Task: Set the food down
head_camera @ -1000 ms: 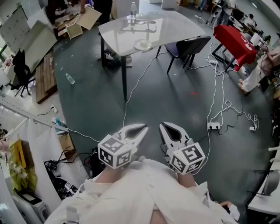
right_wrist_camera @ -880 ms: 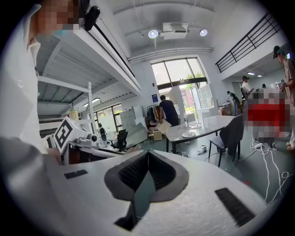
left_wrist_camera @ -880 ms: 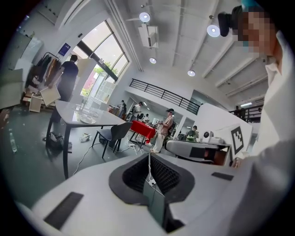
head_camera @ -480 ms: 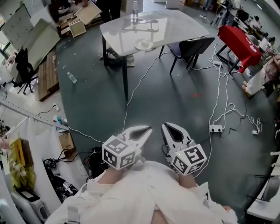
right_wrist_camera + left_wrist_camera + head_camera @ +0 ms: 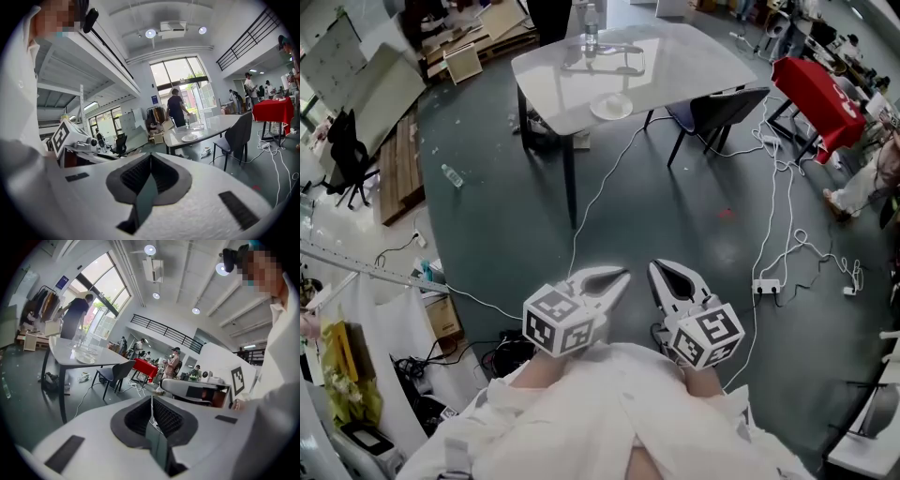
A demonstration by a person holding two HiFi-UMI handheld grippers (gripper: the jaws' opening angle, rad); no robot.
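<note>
- Holding both tongs low in front of my body, just above my white sleeves [image 5: 609, 412], I have their tips pointing forward over the dark floor [image 5: 675, 216].
- My left gripper [image 5: 621, 275] has its jaws pressed together: in the left gripper view the ribbed pads meet at the tip with nothing between them.
- My right gripper [image 5: 655, 268] is the same, with its jaws closed flat on each other and gripping nothing.
- The two sit side by side, near each other but apart, each with its marker cube toward me.
- A white cable [image 5: 592, 187] runs along the floor from just ahead of the tips up toward the table.
- A power strip [image 5: 766, 285] lies on the floor to the right of my right gripper.
- Well ahead stands a pale table [image 5: 684, 66] with a white plate [image 5: 611, 107] near its front edge; it is too small for me to tell whether food lies on it.
- A clear bottle [image 5: 590, 26] stands upright at the table's far side.
- A dark chair [image 5: 717, 101] stands at the table's right side, with a red-covered table [image 5: 811, 89] beyond it.
- A person in dark clothes [image 5: 177, 108] stands at the far side of the table.
</note>
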